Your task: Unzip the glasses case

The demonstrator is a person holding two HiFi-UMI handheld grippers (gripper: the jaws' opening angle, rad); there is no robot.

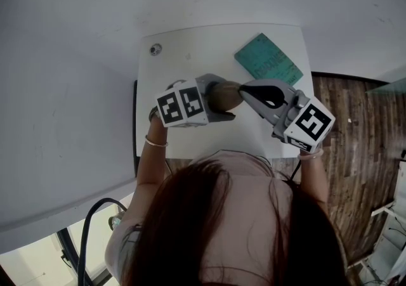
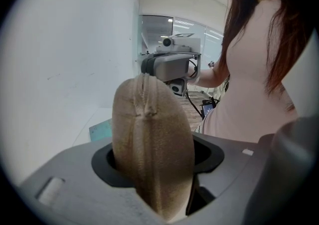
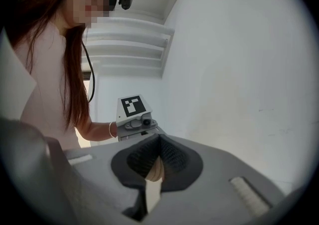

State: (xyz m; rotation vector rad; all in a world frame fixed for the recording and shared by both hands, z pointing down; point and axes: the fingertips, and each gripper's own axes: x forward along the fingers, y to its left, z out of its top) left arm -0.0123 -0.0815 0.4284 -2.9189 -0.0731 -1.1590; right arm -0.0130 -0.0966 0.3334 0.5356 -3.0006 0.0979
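Jaws of the left gripper (image 2: 152,158) clamp the tan glasses case (image 2: 149,119). Right gripper (image 3: 157,164) jaws pinch a tan bit (image 3: 155,172) (too small to identify).

A white table (image 1: 203,56) is seen from above. A teal booklet (image 1: 268,60) is laid flat near its 1 o'clock corner, and a small round object (image 1: 155,49) is set at 11 o'clock.

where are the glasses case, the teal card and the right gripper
glasses case (image 2: 152,149), left gripper view, middle of its tan fabric body
teal card (image 1: 268,59), head view, centre of its face
right gripper (image 3: 156,161), right gripper view, between its closed jaw tips
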